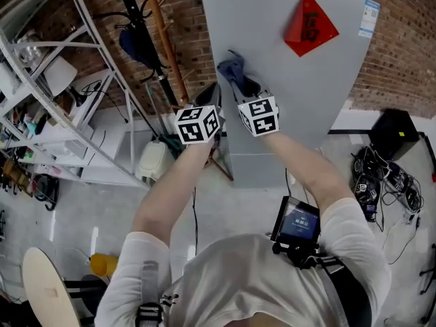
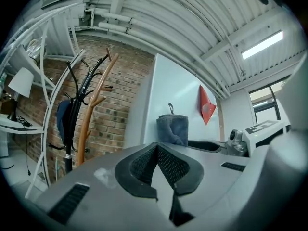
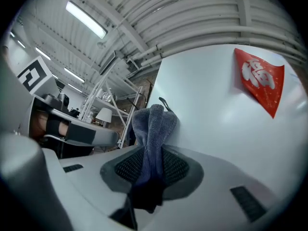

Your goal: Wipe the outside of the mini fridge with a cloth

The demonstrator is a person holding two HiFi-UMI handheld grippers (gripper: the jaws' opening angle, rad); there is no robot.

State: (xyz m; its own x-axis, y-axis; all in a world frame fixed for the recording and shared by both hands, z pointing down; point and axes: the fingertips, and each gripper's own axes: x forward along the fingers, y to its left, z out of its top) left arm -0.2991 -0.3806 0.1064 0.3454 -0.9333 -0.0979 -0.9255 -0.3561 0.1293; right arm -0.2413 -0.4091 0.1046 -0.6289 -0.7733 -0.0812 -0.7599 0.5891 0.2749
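Observation:
The grey mini fridge [image 1: 300,80] stands ahead of me with its broad face toward me. My right gripper [image 1: 244,90] is shut on a blue-grey cloth [image 1: 231,70], and the cloth's bunched top rests against the fridge face near its left edge. In the right gripper view the cloth [image 3: 153,134] runs up between the pads of the right gripper [image 3: 149,172] to the fridge [image 3: 216,114]. My left gripper [image 1: 208,97] hangs just left of it, off the fridge's edge. Its jaws [image 2: 157,165] are shut with nothing in them, and the cloth [image 2: 172,129] shows beyond them.
A red diamond sticker [image 1: 310,24] and a small label [image 1: 368,18] sit high on the fridge face. A wooden coat stand [image 1: 157,33] and white shelving [image 1: 54,94] stand to the left. A black box [image 1: 392,131] and tangled cables [image 1: 371,182] lie on the floor at right.

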